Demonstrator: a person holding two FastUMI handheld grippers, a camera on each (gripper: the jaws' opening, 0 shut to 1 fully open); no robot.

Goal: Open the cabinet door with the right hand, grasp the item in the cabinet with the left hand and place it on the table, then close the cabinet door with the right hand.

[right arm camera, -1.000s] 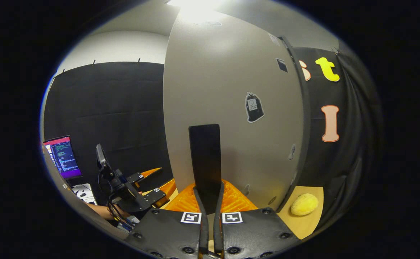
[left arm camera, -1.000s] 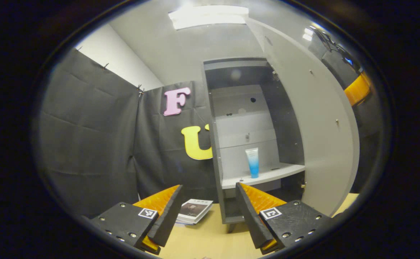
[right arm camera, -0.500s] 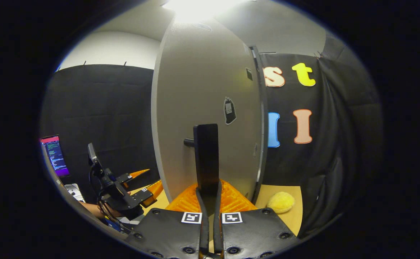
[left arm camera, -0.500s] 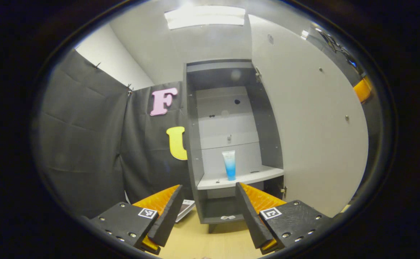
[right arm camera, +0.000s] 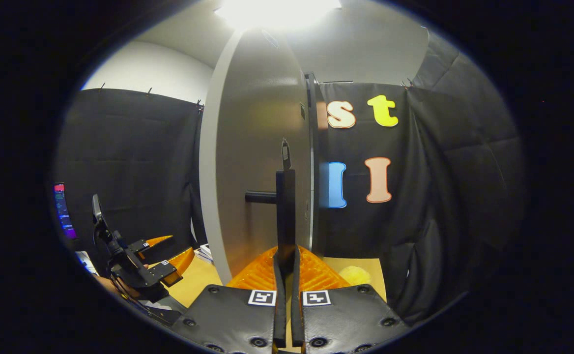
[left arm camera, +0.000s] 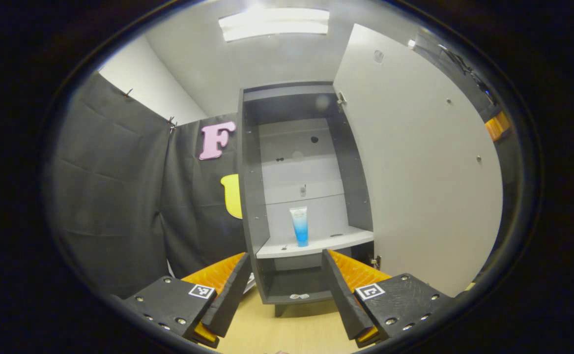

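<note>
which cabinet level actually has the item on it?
The middle shelf, the light one level with the left claw tips: the blue-and-white tube stands upright on it. The upper compartment and the dark bottom compartment hold no item.

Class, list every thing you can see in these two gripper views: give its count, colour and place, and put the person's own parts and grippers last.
Cabinet: one, dark grey, standing on the table, open.
Cabinet door: one, pale grey, swung wide to the right.
Door handle: one, black, upright bar on the door's outer face.
Tube: one, white fading to blue, upright on the cabinet shelf.
Shelf: one, white, midway inside the cabinet.
Table: one, light wood, under the cabinet.
Yellow soft thing: one, on the table right of the door.
Monitor: one, lit, far left.
Left gripper: one, open, facing the cabinet.
Right gripper: one, shut on the door handle.
</note>
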